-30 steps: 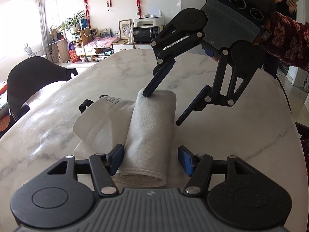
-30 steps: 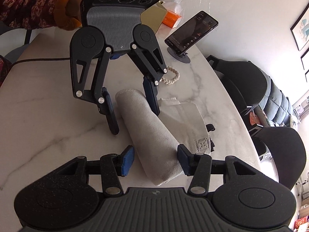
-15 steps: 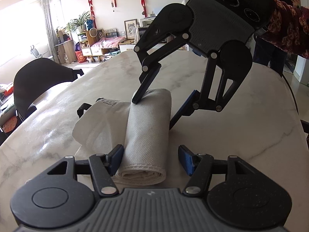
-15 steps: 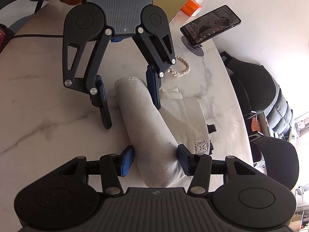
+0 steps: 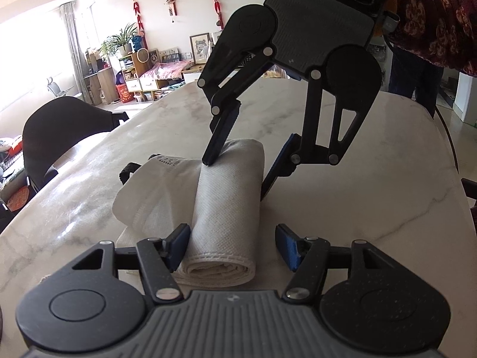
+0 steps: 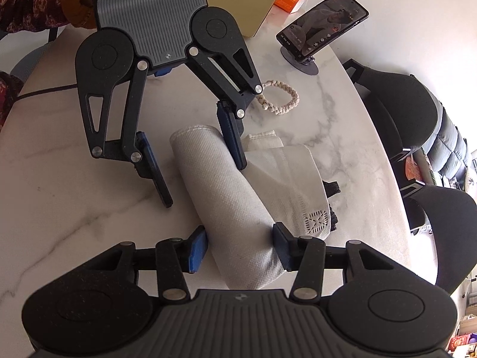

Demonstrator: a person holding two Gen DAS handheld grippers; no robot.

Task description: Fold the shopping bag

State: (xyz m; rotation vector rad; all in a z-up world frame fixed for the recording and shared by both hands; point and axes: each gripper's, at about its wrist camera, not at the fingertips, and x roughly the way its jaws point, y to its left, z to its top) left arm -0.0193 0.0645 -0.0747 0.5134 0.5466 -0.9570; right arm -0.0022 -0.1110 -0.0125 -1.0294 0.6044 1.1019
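Note:
A white woven shopping bag lies on the marble table (image 5: 357, 208), half rolled into a tight roll (image 5: 229, 208) (image 6: 226, 191). Its flat part (image 5: 155, 191) (image 6: 292, 179) spreads out beside the roll, and a black handle (image 5: 126, 173) pokes out beyond it. My left gripper (image 5: 232, 249) (image 6: 205, 185) straddles one end of the roll: one pad touches it, the other stands clear, so it is open. My right gripper (image 6: 238, 250) (image 5: 237, 176) straddles the other end, both pads against the roll's sides.
A phone on a stand (image 6: 323, 26), a braided cord loop (image 6: 280, 98), a tan box (image 6: 244, 3) and an orange packet (image 6: 290, 0) sit beyond the bag. Black chairs (image 6: 399, 113) (image 5: 65, 125) line the table's edge. A second person (image 5: 417, 74) stands behind it.
The right gripper has tipped steeper and drawn closer over its end of the roll, with its far finger now against the roll's side. The left gripper and the roll have stayed put.

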